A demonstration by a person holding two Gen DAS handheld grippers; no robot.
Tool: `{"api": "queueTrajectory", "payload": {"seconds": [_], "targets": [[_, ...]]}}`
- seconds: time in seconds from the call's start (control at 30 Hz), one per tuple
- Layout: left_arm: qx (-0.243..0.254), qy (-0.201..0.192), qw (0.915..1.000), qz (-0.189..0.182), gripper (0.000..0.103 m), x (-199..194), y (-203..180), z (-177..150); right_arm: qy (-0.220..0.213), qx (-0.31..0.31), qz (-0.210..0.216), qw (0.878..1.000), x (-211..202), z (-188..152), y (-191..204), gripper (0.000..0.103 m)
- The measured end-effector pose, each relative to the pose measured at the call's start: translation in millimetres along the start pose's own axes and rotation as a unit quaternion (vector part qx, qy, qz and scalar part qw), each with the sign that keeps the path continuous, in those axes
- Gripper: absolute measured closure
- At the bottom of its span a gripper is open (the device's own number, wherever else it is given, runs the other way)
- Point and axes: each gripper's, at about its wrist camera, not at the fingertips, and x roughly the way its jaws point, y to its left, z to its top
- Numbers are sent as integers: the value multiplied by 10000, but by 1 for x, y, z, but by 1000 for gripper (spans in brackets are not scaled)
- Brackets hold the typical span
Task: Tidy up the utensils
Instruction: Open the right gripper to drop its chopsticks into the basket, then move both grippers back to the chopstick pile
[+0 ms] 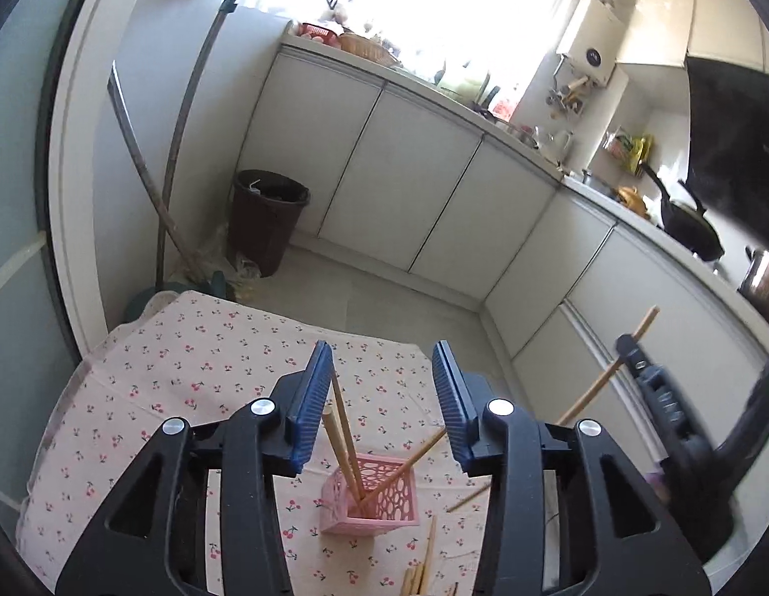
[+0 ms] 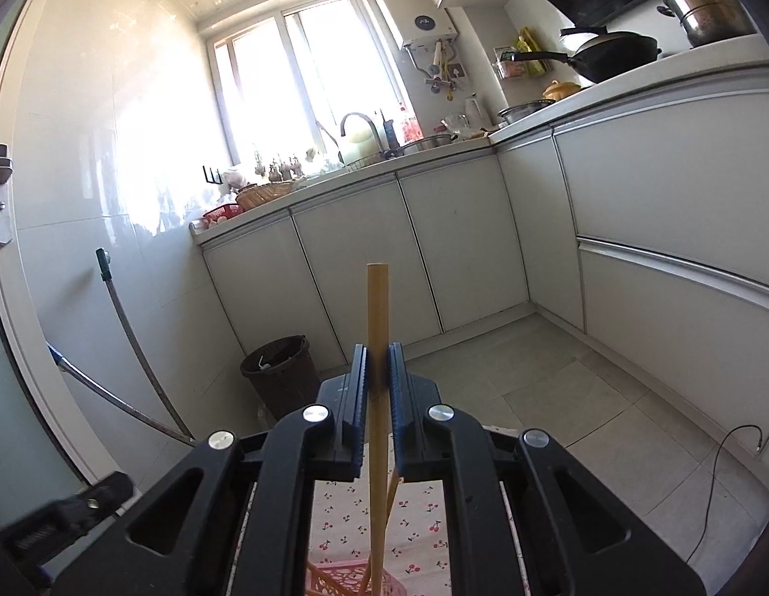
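Left gripper close to lens, blue pads spread wide, nothing between them, hovering above pink holder. Holder upright on cherry-print table, three chopsticks standing in it, leaning apart. More loose chopsticks flat on table just in front of holder, one more at its right, partly hidden behind gripper body. Right gripper at right edge of left view, side-on, pinching chopstick held off table edge, tilted.

Right view: right gripper pressed together on single chopstick, stick near vertical, top sticking well above pads, lower part running down past table cloth toward holder rim at bottom edge. Second stick leaning behind it; contact with holder hard to tell.

Background: cabinets, bin on floor, wok on counter.
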Motion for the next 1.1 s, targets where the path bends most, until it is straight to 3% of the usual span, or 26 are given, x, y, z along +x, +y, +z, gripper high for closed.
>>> {"api": "queueTrajectory", "payload": {"seconds": [0.2, 0.43, 0.57, 0.67, 0.7, 0.77, 1.03, 1.1], "targets": [[-194, -107, 9998, 18, 58, -9, 15, 7, -62, -6, -156, 9999, 23, -19, 15, 94], [-151, 212, 9996, 63, 53, 9, 18, -4, 202, -478, -184, 9985, 26, -52, 37, 87], [-139, 442, 9989, -4, 45, 10, 13, -15, 187, -722, -178, 9971, 4, -50, 41, 68], [-22, 465, 9989, 30, 36, 5, 6, -22, 256, -811, -253, 9961, -11, -46, 37, 65], [40, 482, 9988, 52, 35, 4, 4, -25, 287, -800, -285, 9960, -16, -46, 33, 53], [150, 529, 9984, 135, 27, 3, -1, -32, 370, -756, -386, 9957, -24, -49, 25, 41], [184, 818, 9955, 443, 12, 7, 1, -66, 888, -672, -880, 9899, -49, -68, -14, 23], [138, 992, 9937, 500, 7, 11, 6, -79, 987, -618, -938, 9888, -55, -72, -24, 12]]}}
